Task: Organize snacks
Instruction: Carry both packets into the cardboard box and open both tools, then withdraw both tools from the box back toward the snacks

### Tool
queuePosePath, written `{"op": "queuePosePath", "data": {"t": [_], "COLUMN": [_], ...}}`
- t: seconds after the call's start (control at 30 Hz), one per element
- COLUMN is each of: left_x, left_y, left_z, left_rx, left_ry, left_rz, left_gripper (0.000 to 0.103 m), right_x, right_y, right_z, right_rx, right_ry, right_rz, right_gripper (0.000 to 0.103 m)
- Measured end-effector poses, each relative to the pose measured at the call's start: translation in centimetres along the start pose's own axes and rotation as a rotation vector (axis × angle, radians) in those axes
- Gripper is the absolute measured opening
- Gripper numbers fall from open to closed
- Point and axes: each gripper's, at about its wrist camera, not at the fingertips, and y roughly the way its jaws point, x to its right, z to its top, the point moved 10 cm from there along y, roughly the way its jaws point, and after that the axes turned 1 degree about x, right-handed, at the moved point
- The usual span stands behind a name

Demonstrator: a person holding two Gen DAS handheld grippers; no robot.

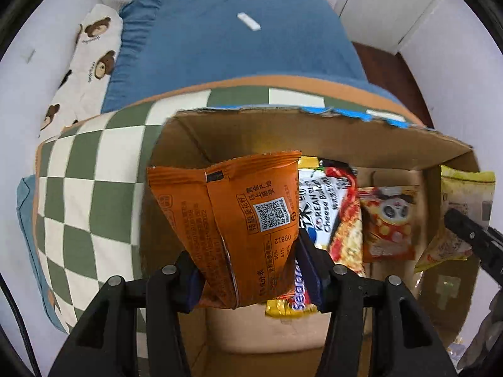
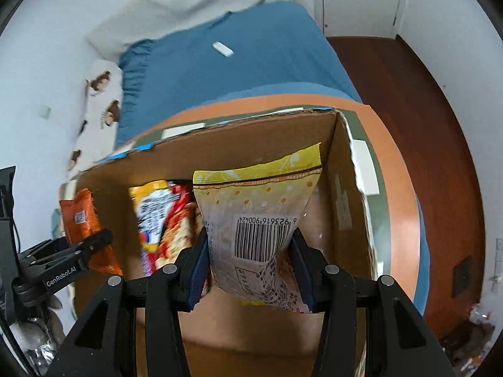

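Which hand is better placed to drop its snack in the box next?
Right. Its tool holds the yellow bag over bare box floor; the left tool's orange bag hangs at the box's edge.

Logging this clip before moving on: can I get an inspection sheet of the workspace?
Surface: green-and-white checked cloth on a blue bed.
Job's things: open brown cardboard box holding snack packets, including a panda-print one.
Clutter: small white object on the bed.
Grippers: left gripper clamps an orange snack bag; right gripper clamps a yellow barcoded bag.
Cables: black cable at the left edge.
Surroundings: white walls, bear-print pillow, dark wood floor.
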Motion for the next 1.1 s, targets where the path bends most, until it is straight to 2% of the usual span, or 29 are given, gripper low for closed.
{"op": "queuePosePath", "data": {"t": [0.07, 0.1, 0.13, 0.17, 0.2, 0.23, 0.63, 0.87, 1.1], "left_x": [0.2, 0.2, 0.3, 0.5, 0.5, 0.5, 1.1, 1.0, 1.7], "left_y": [0.9, 1.3, 1.2, 1.2, 1.2, 1.2, -0.6, -3.3, -7.7], "left_z": [0.1, 0.3, 0.4, 0.7, 0.9, 1.1, 0.7, -0.8, -3.3], "left_rx": [-0.031, -0.034, -0.029, -0.016, -0.011, -0.005, 0.036, 0.113, 0.214], "left_ry": [0.008, 0.004, 0.004, 0.01, 0.012, 0.013, -0.011, -0.009, 0.009], "left_rz": [-0.012, -0.025, -0.032, -0.037, -0.032, -0.029, -0.053, -0.039, -0.033], "left_gripper": [0.05, 0.051, 0.057, 0.065, 0.085, 0.095, 0.095, 0.095, 0.095], "right_x": [0.4, 0.8, 0.9, 0.9, 0.8, 1.1, 0.1, -0.3, -1.4], "right_y": [1.2, 1.3, 1.6, 2.0, 2.2, 1.9, 1.1, -1.1, -5.4], "right_z": [0.9, 0.8, 1.0, 1.1, 1.1, 0.9, -0.7, -3.0, -5.0], "right_rx": [-0.011, -0.015, -0.021, -0.027, -0.031, -0.034, -0.021, 0.025, 0.113], "right_ry": [0.019, 0.026, 0.035, 0.037, 0.032, 0.029, -0.021, -0.05, -0.098], "right_rz": [-0.02, -0.023, -0.02, -0.016, -0.015, -0.015, -0.038, -0.043, -0.053], "right_gripper": [0.053, 0.062, 0.071, 0.09, 0.095, 0.095, 0.095, 0.095, 0.095]}}
